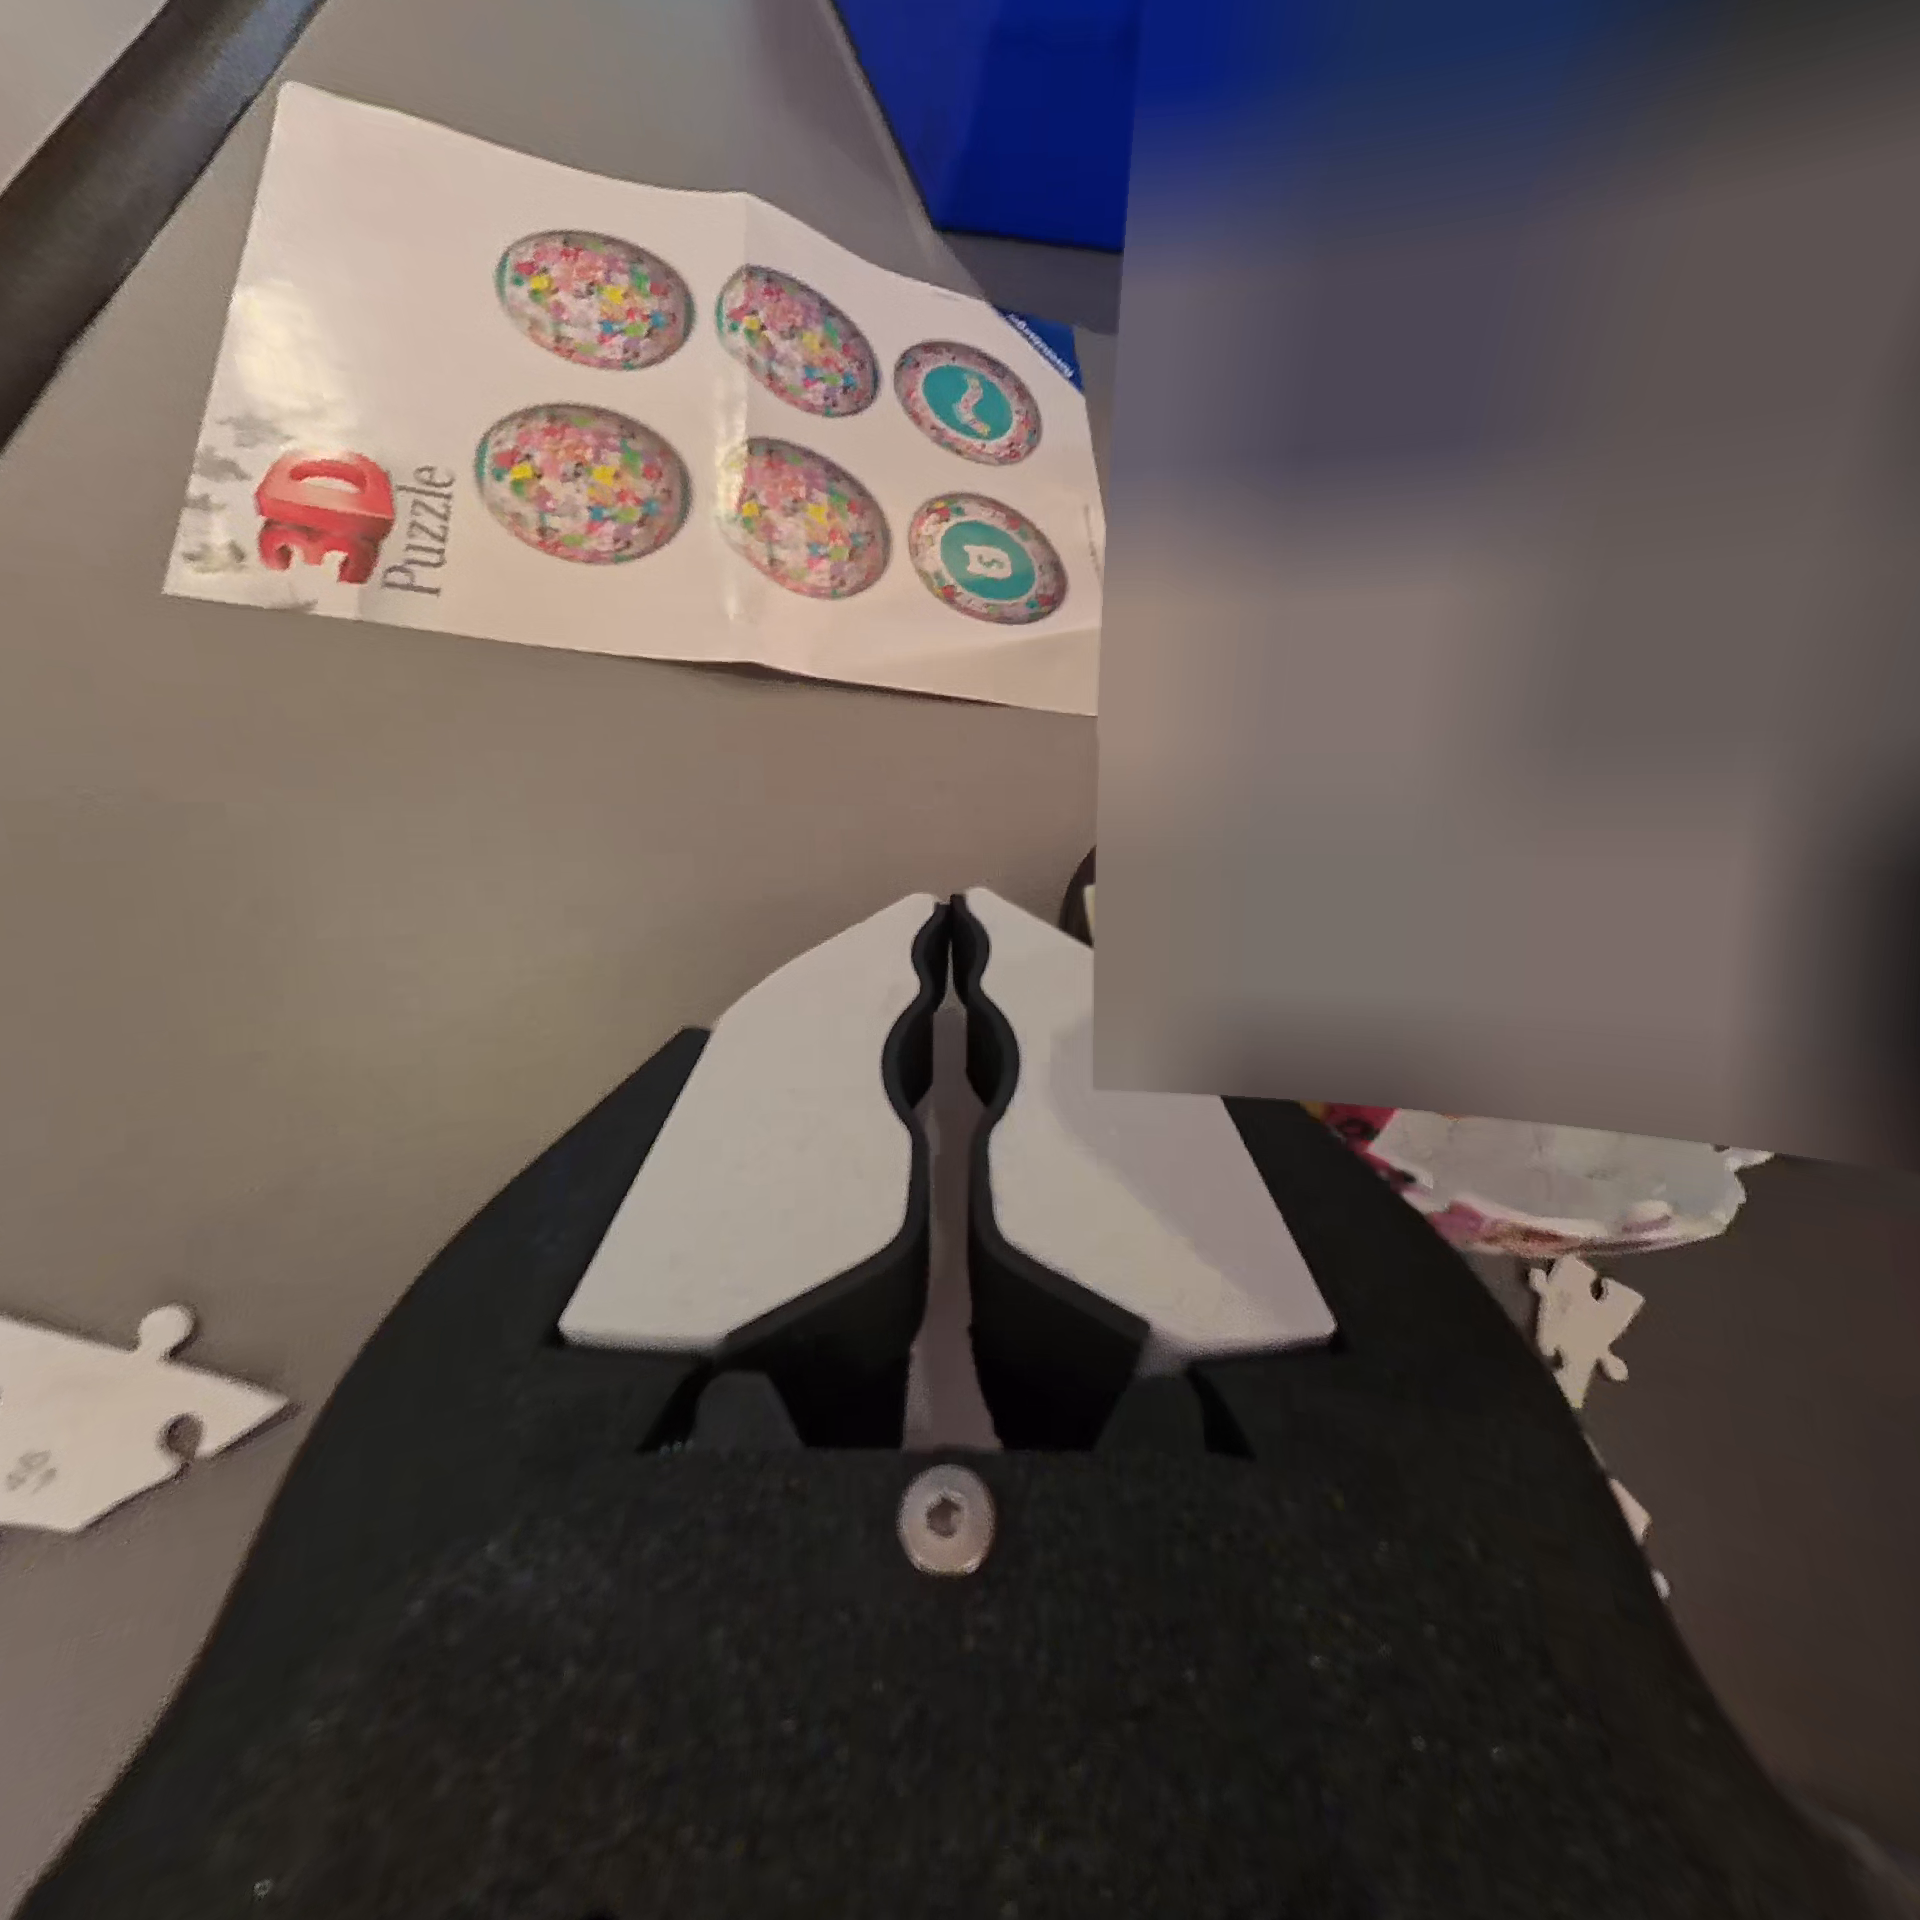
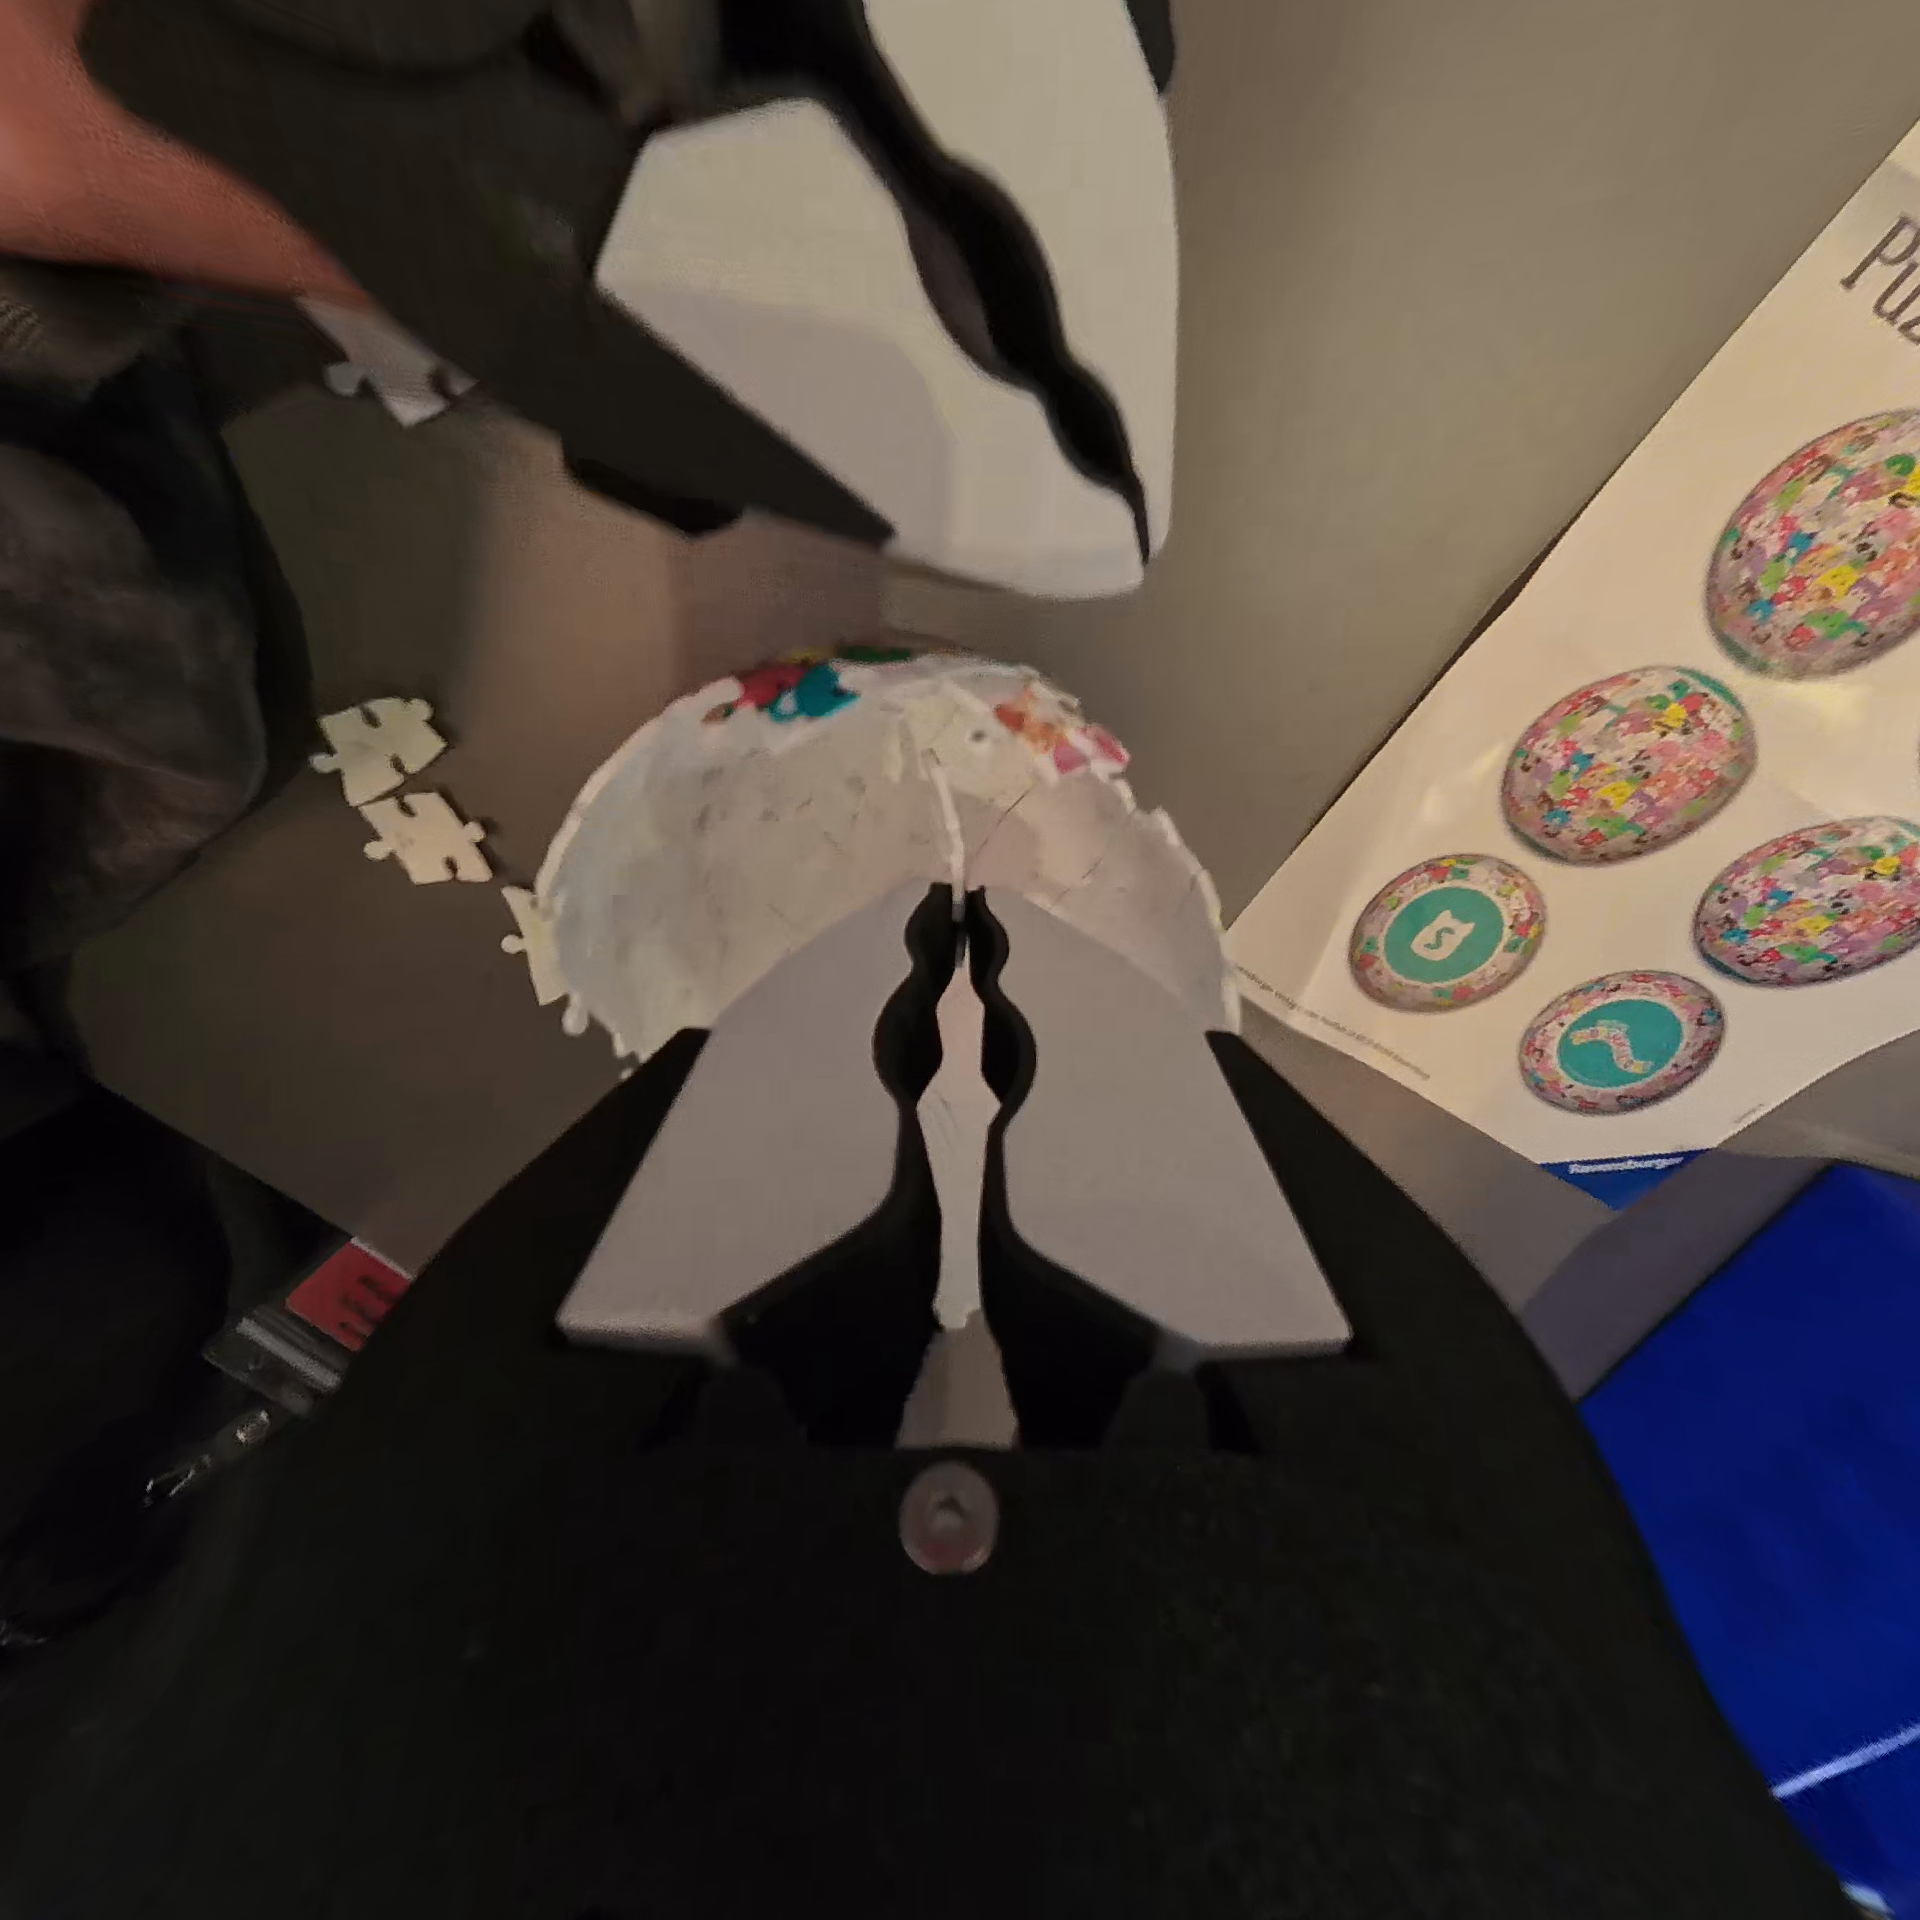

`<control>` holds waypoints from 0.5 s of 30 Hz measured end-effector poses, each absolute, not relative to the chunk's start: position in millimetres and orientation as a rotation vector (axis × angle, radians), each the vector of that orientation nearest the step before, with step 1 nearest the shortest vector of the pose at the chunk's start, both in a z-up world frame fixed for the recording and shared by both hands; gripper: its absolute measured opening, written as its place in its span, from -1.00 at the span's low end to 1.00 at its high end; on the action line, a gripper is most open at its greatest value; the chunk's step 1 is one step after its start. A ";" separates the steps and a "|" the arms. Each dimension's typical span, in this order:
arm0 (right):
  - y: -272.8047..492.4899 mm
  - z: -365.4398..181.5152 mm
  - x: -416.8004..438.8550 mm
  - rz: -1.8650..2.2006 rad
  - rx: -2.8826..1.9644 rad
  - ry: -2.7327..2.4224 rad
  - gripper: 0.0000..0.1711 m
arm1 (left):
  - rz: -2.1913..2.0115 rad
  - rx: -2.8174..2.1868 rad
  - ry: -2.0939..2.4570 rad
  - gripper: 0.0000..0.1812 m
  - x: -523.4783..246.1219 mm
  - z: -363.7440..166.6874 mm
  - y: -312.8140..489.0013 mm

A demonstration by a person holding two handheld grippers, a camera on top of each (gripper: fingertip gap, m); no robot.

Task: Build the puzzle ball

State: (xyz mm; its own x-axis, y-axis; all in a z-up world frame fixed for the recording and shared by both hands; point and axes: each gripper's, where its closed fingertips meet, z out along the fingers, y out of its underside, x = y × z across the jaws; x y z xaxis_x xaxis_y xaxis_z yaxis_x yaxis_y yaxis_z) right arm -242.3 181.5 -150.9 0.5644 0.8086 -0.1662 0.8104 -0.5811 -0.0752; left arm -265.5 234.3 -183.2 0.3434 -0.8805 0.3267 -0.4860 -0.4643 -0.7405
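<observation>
1. Nearest of all, the right claw (image 2: 958,920) was pinched down on the near rim of the half-built puzzle ball (image 2: 831,831), a sliver of white showing between its jaws, so it looked to be holding the shell steady.
2. That shell sat on the grey desk (image 2: 1299,416) as an open dome, white inside facing us, with bits of coloured print showing along its far edge.
3. Just to its left lay three loose pieces (image 2: 416,800), white side up, one touching the shell's rim.
4. Above and beyond the shell hovered the left claw (image 2: 1138,540), tips together; seen from its own side, the left claw (image 1: 951,914) had its jaws drawn tight with nothing visible between them.
5. A spare piece (image 1: 114,1423) lay off to its left on the desk.
6. Farther back lay the folded instruction sheet (image 1: 665,416) showing pictured balls, and beyond it a blue box (image 1: 997,114).
7. My reading: the build was about half done, in a gap between pieces. The next move seemed to call for the left claw to fetch a loose piece and press its tabs into the open rim while the right kept its grip.
</observation>
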 end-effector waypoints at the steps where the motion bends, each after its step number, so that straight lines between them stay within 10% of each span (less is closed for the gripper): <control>1: 180.3 -144.7 -240.3 -0.326 2.782 1.430 -0.97 | -0.967 -2.081 1.181 -1.00 -269.6 -180.5 236.8; 15: 198.0 20.8 -275.5 -2.244 2.719 1.442 -0.97 | -1.488 -1.415 0.908 -0.50 -263.6 9.4 198.4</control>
State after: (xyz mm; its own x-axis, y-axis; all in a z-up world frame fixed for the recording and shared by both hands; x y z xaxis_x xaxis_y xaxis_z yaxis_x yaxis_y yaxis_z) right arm -275.5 198.0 20.8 0.1246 0.8472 -0.5165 0.1181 -0.5295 -0.8400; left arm -263.6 198.4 9.4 0.0209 -0.9317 0.3626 0.1032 -0.3587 -0.9277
